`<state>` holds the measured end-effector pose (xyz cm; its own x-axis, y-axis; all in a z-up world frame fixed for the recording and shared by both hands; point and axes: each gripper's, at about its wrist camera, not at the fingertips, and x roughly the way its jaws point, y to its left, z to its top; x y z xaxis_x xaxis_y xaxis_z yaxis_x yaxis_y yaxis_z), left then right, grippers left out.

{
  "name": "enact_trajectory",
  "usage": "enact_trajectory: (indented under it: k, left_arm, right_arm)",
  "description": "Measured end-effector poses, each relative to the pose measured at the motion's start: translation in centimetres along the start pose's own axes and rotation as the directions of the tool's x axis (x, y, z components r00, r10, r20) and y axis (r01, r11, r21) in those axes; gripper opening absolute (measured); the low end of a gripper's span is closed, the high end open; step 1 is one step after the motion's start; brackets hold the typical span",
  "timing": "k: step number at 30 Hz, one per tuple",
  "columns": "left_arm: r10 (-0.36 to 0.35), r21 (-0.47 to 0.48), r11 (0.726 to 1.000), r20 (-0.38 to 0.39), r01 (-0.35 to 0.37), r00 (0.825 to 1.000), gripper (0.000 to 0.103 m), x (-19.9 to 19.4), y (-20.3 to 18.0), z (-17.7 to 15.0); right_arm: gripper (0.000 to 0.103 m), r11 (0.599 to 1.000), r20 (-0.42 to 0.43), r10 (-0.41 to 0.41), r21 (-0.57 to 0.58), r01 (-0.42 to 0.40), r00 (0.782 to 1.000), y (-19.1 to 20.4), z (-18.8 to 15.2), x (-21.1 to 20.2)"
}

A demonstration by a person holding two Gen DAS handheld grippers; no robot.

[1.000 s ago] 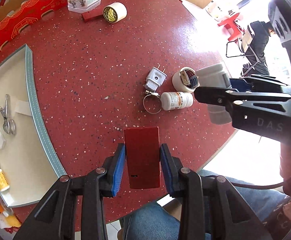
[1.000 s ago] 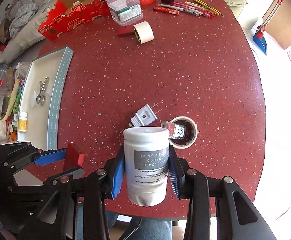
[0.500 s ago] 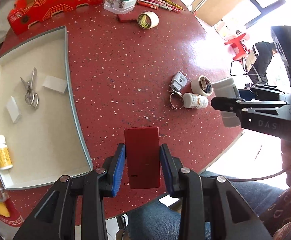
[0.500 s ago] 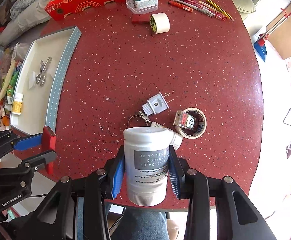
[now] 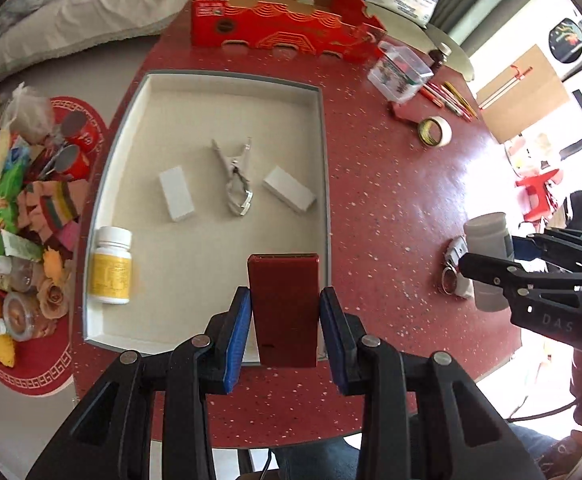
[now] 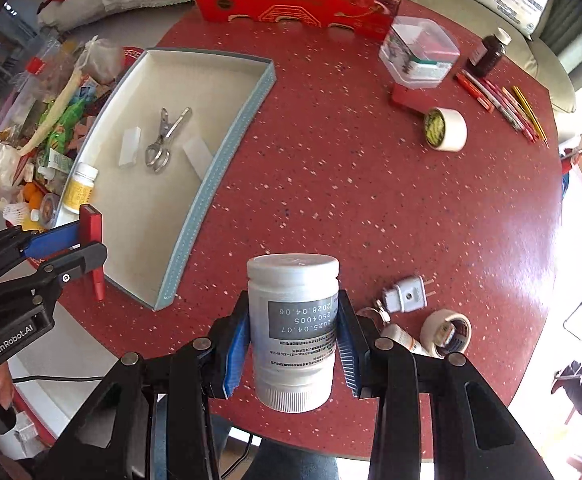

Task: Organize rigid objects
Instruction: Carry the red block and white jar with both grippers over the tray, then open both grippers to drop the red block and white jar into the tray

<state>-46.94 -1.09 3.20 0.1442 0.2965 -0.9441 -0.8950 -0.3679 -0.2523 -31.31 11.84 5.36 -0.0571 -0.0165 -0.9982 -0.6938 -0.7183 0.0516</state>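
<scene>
Left gripper clamping red box, hovering over tray near edge. Right gripper gripping white bottle, hanging above table.

red box: flat, upright, over tray's near edge | white bottle: cap-down, above table

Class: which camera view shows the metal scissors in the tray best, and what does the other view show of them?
The left wrist view: the scissors lie near its centre, large, seen from above. The right wrist view shows the scissors smaller, off to the left, yet whole in the tray.
</scene>
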Motion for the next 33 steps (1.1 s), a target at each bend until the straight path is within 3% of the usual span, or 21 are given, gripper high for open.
enact_trajectory:
  k: [6, 11, 33]
  left_arm:
    - [0.074, -0.111, 0.991, 0.048, -0.069, 0.996, 0.037, -0.8, 3.6, 1.6]
    - [0.090, -0.161, 0.984, 0.075, -0.077, 0.993, 0.038, -0.9, 5.2, 3.1]
    - [0.115, -0.123, 0.987, 0.088, -0.104, 0.989, 0.037, 1.2, 4.6, 9.6]
  right_arm:
    - [0.041, 0.997, 0.022, 0.039, -0.073, -0.038, 0.999, 3.7, 4.1, -0.1]
    - [0.041, 0.992, 0.039, 0.059, -0.117, -0.054, 0.998, 5.9, 6.8, -0.1]
    - [0.041, 0.992, 0.051, 0.048, -0.121, -0.042, 0.998, 6.3, 12.9, 1.3]
